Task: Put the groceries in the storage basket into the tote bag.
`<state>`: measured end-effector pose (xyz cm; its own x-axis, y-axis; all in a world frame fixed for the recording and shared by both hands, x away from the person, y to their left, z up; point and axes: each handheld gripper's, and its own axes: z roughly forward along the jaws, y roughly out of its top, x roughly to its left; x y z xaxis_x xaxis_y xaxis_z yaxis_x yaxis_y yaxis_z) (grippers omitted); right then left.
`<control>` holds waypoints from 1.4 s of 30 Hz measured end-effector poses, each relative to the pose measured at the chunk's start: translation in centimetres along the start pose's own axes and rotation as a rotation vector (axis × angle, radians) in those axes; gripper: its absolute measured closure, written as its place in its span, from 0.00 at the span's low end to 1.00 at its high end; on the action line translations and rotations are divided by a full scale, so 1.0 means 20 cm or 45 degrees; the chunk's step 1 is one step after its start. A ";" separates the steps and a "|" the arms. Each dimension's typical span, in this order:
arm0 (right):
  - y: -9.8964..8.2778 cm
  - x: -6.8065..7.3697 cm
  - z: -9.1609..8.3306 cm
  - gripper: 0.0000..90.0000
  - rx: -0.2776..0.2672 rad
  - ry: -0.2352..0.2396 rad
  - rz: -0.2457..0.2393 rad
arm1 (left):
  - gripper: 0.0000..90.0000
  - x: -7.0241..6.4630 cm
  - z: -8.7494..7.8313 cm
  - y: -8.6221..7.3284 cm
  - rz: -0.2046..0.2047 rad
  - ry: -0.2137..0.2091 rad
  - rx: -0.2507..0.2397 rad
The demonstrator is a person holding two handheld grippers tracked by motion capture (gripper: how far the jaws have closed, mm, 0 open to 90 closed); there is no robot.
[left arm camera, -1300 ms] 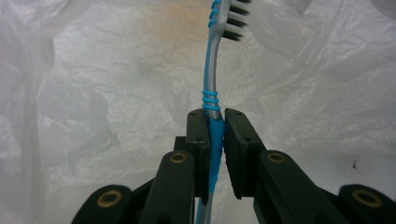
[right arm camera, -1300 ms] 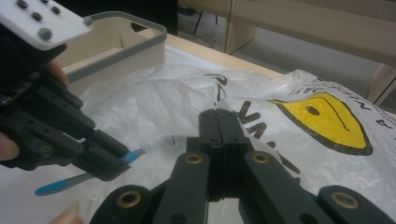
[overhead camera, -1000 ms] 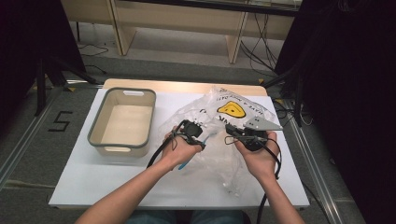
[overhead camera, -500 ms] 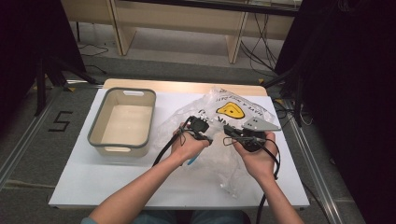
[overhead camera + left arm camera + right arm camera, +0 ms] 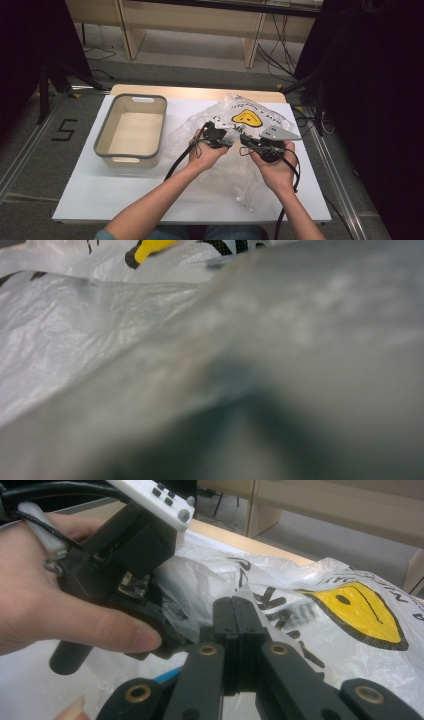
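A crumpled white plastic bag (image 5: 250, 120) with a yellow smiley face lies on the right half of the white table. My right gripper (image 5: 235, 612) has its black jaws pressed together, with a thin fold of the bag (image 5: 350, 605) pinched at their tips. My left gripper (image 5: 218, 134) sits close to the left of the right gripper (image 5: 250, 141), its front pushed into the bag. In the left gripper view, blurred plastic (image 5: 75, 330) lies across the lens and hides the jaws. A hand holds the left gripper's black body (image 5: 125, 550).
A beige tub with a grey rim (image 5: 102, 135) stands on the left of the table (image 5: 100, 200). Black cables trail from both grippers toward the near edge. Wooden furniture legs and floor cables lie beyond the table's far edge.
My left hand has carried its gripper a little to the right, closer to the right gripper. The right hand and the bag's printed side have stayed put.
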<state>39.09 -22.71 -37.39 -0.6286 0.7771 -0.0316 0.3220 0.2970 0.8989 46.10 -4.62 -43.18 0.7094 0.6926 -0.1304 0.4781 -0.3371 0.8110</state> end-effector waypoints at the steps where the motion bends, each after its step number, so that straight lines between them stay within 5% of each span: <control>1: 0.00 0.00 0.00 1.00 0.000 0.000 0.004 | 0.88 0.00 0.01 0.00 0.007 0.006 -0.010; 12: -0.01 -0.03 -0.01 1.00 0.001 -0.015 0.015 | 0.81 0.00 0.07 -0.03 0.171 0.043 -0.136; 14: -0.02 -0.03 -0.01 1.00 0.007 -0.021 0.017 | 0.71 -0.01 0.08 -0.04 0.206 0.031 -0.112; 16: -0.03 -0.04 -0.01 1.00 0.014 -0.026 0.020 | 0.61 -0.01 0.07 -0.06 0.207 -0.014 -0.018; 19: -0.05 -0.05 -0.02 1.00 0.032 -0.031 0.024 | 0.53 -0.03 -0.01 -0.09 0.297 0.015 0.053; 26: -0.14 -0.08 -0.05 1.00 0.150 -0.007 0.029 | 0.50 -0.05 -0.33 -0.21 0.286 -0.052 0.047; 32: -0.27 -0.10 -0.01 1.00 0.410 0.112 0.045 | 0.48 0.02 -0.55 -0.30 0.224 0.030 0.013; 34: -0.30 -0.11 0.01 1.00 0.460 0.137 0.045 | 0.48 0.07 -0.57 -0.33 0.244 0.096 0.044; 38: -0.34 -0.09 0.06 1.00 0.511 0.162 0.032 | 0.45 0.17 -0.57 -0.39 0.172 0.170 0.097; 42: -0.37 -0.07 0.10 0.95 0.553 0.210 0.015 | 0.45 0.21 -0.54 -0.44 0.140 0.183 0.135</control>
<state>38.90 -24.90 -44.85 -0.7162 0.6933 0.0792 0.5741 0.5209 0.6317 39.33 8.18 -44.70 0.6830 0.7291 0.0441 0.4591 -0.4754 0.7505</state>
